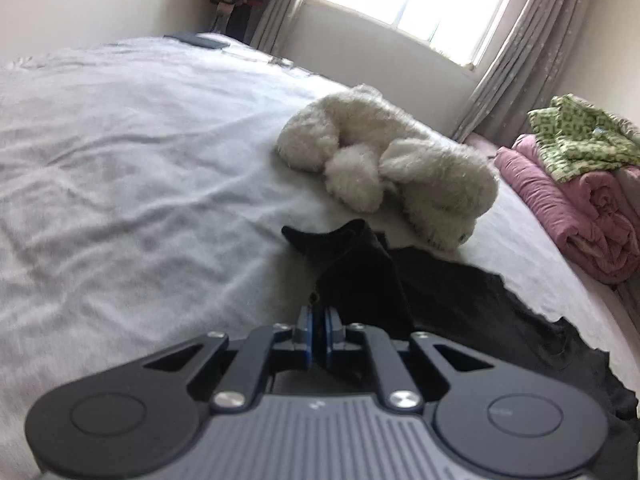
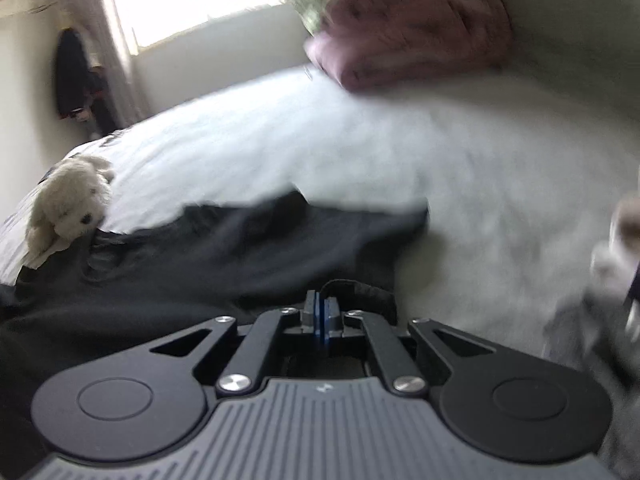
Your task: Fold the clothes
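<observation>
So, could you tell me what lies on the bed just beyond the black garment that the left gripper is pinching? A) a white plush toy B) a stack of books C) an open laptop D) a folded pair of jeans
A: the left gripper is shut on the black garment, and a white plush toy lies just past it on the bed.

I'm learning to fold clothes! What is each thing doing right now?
Left tongs: shut on the black garment.
Right tongs: shut on the black garment.
Black garment: crumpled, partly lifted.
Plush toy: lying on the bed.
Pink blanket: folded.
Curtains: drawn open.
</observation>
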The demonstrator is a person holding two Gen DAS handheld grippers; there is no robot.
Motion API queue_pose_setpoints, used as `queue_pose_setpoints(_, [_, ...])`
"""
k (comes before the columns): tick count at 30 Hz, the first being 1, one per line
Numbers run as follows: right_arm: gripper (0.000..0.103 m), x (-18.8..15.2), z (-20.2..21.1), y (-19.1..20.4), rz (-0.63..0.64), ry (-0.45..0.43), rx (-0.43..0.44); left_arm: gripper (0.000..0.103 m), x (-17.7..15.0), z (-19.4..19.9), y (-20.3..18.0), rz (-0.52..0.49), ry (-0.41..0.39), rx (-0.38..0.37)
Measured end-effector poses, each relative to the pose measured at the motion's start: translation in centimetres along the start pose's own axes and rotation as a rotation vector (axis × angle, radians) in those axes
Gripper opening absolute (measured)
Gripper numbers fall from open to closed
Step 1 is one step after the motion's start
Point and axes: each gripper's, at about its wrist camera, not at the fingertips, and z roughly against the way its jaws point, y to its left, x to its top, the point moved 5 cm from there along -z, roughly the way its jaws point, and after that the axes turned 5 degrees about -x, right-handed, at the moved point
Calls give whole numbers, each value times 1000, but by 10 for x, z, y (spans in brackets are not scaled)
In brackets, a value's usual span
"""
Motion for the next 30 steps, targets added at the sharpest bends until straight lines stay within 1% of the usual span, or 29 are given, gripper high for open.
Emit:
queue_pose_setpoints(1, [1,-1,-2,-1,1,6,-1,6,-3,-3,2,1,16,9])
queue_pose_setpoints(3, [1,-11,-14,-8,-16,59,-13,6,-11,-10,8,9,48,26])
queue_pose_setpoints(4, [1,-15,-20,-11,-24,86,-20,6,-12,-11,9,10,46,25])
queue_pose_setpoints(6, [0,-20,-24,-13,-29,95,-17,6,-12,-11,8,8,39,24])
queue_pose_setpoints(8, [0,-17,-18,-12,-32,105,2,6,-12,-11,7,1,43,18])
queue_pose_setpoints(9, [1,-16,-15,-11,-34,110,12,7,-12,-12,6,-2,52,8])
queue_pose_setpoints(10, [4,-15,-12,-10,-35,115,21,12,-11,-11,7,8,60,0])
queue_pose_setpoints(11, [6,-13,-9,-10,-37,120,31,12,-9,-10,8,22,68,-7])
queue_pose_setpoints(12, [16,-12,-6,-9,-38,125,40,18,-7,-6,9,26,69,-11])
queue_pose_setpoints(13, [21,-10,-4,-8,-40,130,50,28,-6,-2,9,29,68,-14])
queue_pose_setpoints(14, [26,-9,-1,-8,-41,135,59,32,-4,3,9,31,68,-18])
queue_pose_setpoints(15, [39,-8,2,-7,-43,140,69,37,-3,9,10,22,62,-15])
queue_pose_setpoints(16, [47,-6,5,-6,-44,145,78,40,-3,17,11,12,59,-12])
queue_pose_setpoints(20, [48,-12,22,-4,-59,175,113,40,-16,43,24,18,96,20])
queue_pose_setpoints(23, [48,-22,38,-3,-75,201,138,40,-25,66,27,37,103,35])
queue_pose_setpoints(27, [48,-40,66,5,-44,216,146,40,-41,98,18,83,108,3])
queue_pose_setpoints(30, [48,-59,97,16,5,213,164,40,-61,124,8,83,137,-7])
